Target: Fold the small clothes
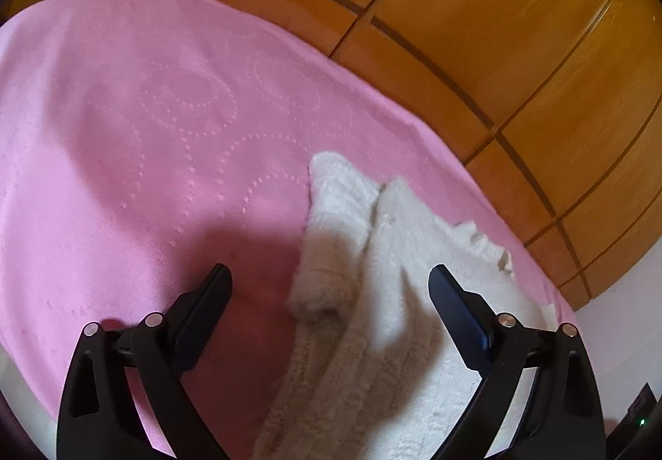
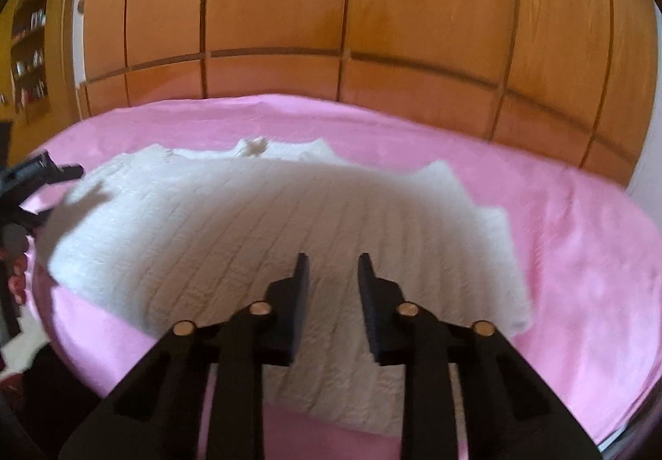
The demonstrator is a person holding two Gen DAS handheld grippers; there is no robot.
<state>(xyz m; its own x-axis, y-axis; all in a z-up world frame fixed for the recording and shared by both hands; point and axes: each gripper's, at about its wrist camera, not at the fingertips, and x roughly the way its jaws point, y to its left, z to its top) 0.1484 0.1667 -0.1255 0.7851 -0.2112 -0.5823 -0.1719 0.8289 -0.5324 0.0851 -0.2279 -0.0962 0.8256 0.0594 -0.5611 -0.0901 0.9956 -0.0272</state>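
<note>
While both cameras look down over the bed, I see a white knit sweater (image 2: 265,236) lying spread on the pink bedspread (image 1: 124,129), with a wooden wardrobe (image 2: 289,5) behind the bed's far edge. On the right wrist view, my right gripper (image 2: 333,257) hangs over the near middle of the sweater; its jaws stand partly closed with a narrow gap, nothing is between them, and I cannot see the fingers pressing the knit. The sweater's ribbed body fills the centre of that view, its far edge shows a collar-like bump, and one sleeve end sticks out to the right. At the left edge of the same view I see my left gripper (image 2: 53,170), blurred, at the sweater's left side, with part of a hand (image 2: 16,274) below it. On the left wrist view, the left gripper (image 1: 331,274) is spread wide and holds nothing; its left finger is over bare bedspread and its right finger over the knit. A folded sleeve (image 1: 331,232) lies between the fingers in that view, its cuff end near the gripper, and I cannot tell whether any finger touches the cloth. The bedspread carries a dotted circle pattern to the left of the sweater. Both views are somewhat motion-blurred.
</note>
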